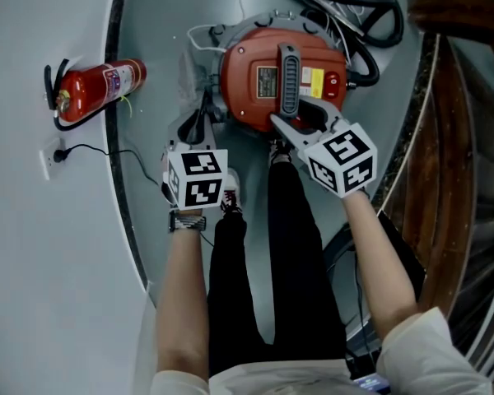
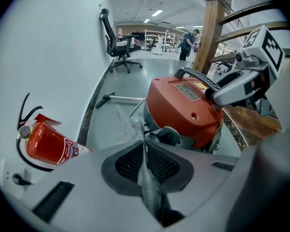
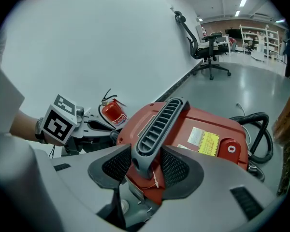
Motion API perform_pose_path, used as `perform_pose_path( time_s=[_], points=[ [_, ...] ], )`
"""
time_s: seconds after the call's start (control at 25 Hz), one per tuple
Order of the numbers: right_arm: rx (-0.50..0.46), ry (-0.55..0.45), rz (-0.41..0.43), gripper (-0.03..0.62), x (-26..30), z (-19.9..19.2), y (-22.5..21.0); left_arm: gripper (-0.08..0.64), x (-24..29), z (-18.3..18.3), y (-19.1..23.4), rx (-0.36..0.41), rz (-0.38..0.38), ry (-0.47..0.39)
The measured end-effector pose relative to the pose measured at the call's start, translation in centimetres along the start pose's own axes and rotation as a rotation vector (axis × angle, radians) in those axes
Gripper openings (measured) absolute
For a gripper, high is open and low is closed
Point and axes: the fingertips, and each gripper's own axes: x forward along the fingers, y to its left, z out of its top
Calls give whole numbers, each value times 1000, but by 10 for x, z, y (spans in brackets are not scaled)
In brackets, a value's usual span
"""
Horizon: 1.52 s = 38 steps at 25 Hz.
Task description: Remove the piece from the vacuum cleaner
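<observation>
1. Evidently pinching a thin greyish sheet [image 2: 147, 180] in the nearly closed left claw [image 2: 145, 149], just beside the red vacuum cleaner [image 2: 183, 112] on the floor [image 2: 111, 124].
2. Straddling the vacuum's grey handle [image 3: 159, 122] with the right claw [image 3: 146, 164], jaws spread wide, pads [image 3: 118, 164] not clearly pressing.
3. Losing the sheet's lower end down between the left claw's pads.

Head camera's up high, staring steeply down onto the vacuum cleaner [image 1: 284, 81] on the floor [image 1: 165, 23]. Left tongs [image 2: 145, 146] camera sits low (a thin clear film [image 2: 147, 178] right before its lens), facing along the wall [image 2: 53, 57], vacuum close at right. Right tongs [image 3: 146, 166] camera is nearer still, over the handle [image 3: 157, 124], facing the wall. All three share vacuum and fire extinguisher [image 1: 99, 89].
</observation>
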Motion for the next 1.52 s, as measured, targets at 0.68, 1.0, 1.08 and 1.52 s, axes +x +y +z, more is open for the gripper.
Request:
perform_pose_path(
  time_s=[0.68,1.0,1.08,1.52],
  points=[
    [-5,0,-4,202,0,-1,0,32,-6,-3,18,2,35,-1],
    [-12,3,-8,202,0,0,0,35,-7,-4,21,7,25,-1],
    [-13,0,-10,202,0,0,0,35,-7,-4,23,5,22,-1],
    [-17,-7,2,202,0,-1,0,36,-8,-8,29,18,5,3]
  ],
)
